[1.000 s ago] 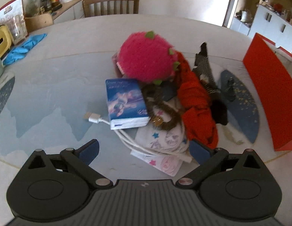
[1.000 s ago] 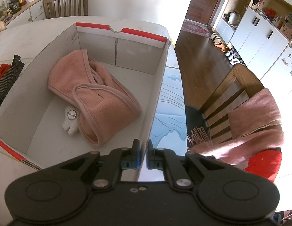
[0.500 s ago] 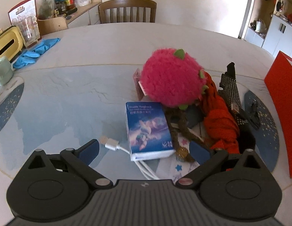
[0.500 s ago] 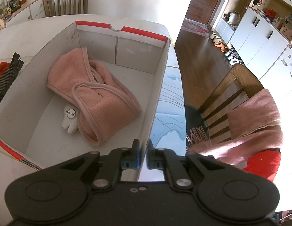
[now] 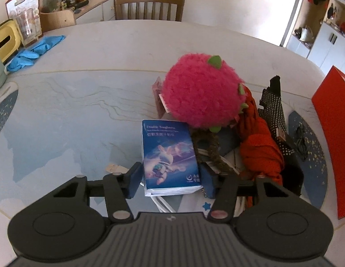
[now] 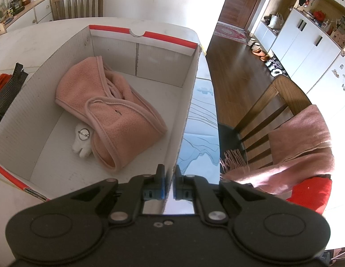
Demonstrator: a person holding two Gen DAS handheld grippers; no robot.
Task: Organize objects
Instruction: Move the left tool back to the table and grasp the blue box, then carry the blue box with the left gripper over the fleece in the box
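Observation:
My left gripper (image 5: pixel 171 179) has its fingers on both sides of a blue tissue pack (image 5: pixel 169 155), closed against its near end. The pack lies on the table in a pile with a pink fuzzy plush ball (image 5: pixel 201 93), a red knit cloth (image 5: pixel 261 146), a black dotted pouch (image 5: pixel 273 106), a brown scrunchie (image 5: pixel 208 146) and a white cable (image 5: pixel 161 202). My right gripper (image 6: pixel 169 184) is shut on the right wall (image 6: pixel 185 120) of a white cardboard box with red rim. Inside lie a pink fleece cloth (image 6: pixel 112 109) and a small white plush (image 6: pixel 82 143).
The box's red side (image 5: pixel 330 133) stands right of the pile. Blue gloves (image 5: pixel 32 51), a glass and a yellow holder sit at the table's far left. A wooden chair (image 5: pixel 149 6) stands behind the table. Another chair with a pink scarf (image 6: pixel 290 142) stands right of the box.
My left gripper moved forward over the pile and closed from wide open onto the blue tissue pack. The right gripper stayed on the box wall.

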